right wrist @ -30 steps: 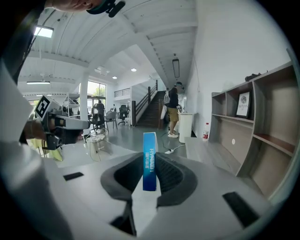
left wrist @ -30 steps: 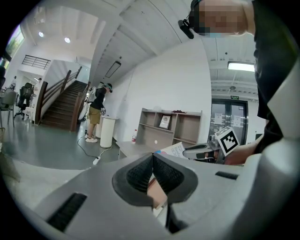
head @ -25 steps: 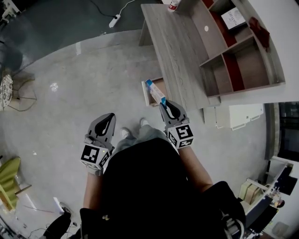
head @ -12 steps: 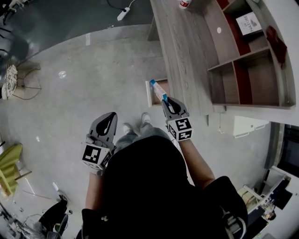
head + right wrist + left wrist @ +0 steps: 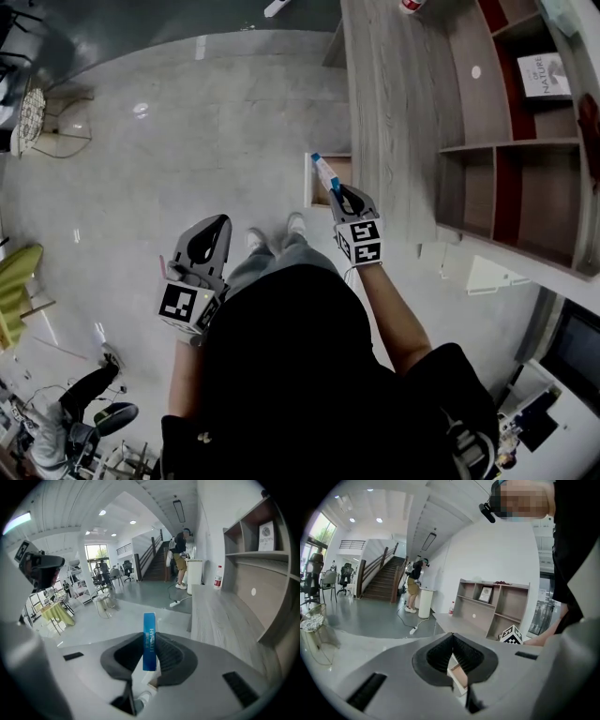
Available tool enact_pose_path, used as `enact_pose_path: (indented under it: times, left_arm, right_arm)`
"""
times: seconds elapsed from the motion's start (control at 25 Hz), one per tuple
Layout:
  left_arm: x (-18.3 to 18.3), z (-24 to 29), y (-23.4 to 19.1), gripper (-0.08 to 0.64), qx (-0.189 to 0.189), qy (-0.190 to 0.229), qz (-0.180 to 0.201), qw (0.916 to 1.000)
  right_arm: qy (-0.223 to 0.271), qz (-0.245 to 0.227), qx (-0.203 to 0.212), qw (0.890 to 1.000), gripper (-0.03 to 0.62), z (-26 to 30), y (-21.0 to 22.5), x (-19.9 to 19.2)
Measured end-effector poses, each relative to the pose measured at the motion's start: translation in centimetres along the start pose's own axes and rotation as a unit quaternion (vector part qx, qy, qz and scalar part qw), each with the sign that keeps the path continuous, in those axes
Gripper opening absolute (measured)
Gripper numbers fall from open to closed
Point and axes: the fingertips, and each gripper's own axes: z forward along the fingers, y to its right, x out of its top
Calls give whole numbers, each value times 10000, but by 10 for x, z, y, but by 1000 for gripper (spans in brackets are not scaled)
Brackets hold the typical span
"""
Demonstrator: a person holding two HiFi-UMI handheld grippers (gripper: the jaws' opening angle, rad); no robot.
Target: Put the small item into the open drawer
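Observation:
My right gripper (image 5: 337, 190) is shut on a small blue and white box (image 5: 324, 172), which sticks up from between the jaws (image 5: 149, 641). In the head view the box hangs over the open drawer (image 5: 311, 181), which is pulled out from under the wooden desk (image 5: 394, 112). My left gripper (image 5: 212, 230) is held lower left, over the floor, away from the desk, with its jaws together and nothing in them. In the left gripper view the drawer's white and wood edge (image 5: 459, 674) shows through the gap behind the jaws.
A shelf unit (image 5: 511, 159) with a book (image 5: 544, 75) stands on the desk's far side, and a bottle (image 5: 218, 576) stands at its end. A power strip (image 5: 277, 7) lies on the grey floor. A person (image 5: 180, 557) stands far off by the stairs.
The head view has swung, so the desk and shelves now sit higher and further right. The right gripper still holds the box over the drawer; the left gripper has hardly moved.

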Motion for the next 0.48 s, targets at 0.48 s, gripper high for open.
enact_pose_path:
  times: [0.48]
  left_arm:
    - [-19,-8,-10,2,496,-191,-297,9981]
  right_arm:
    - [-920,-178,47,9956,87,59,15,-55]
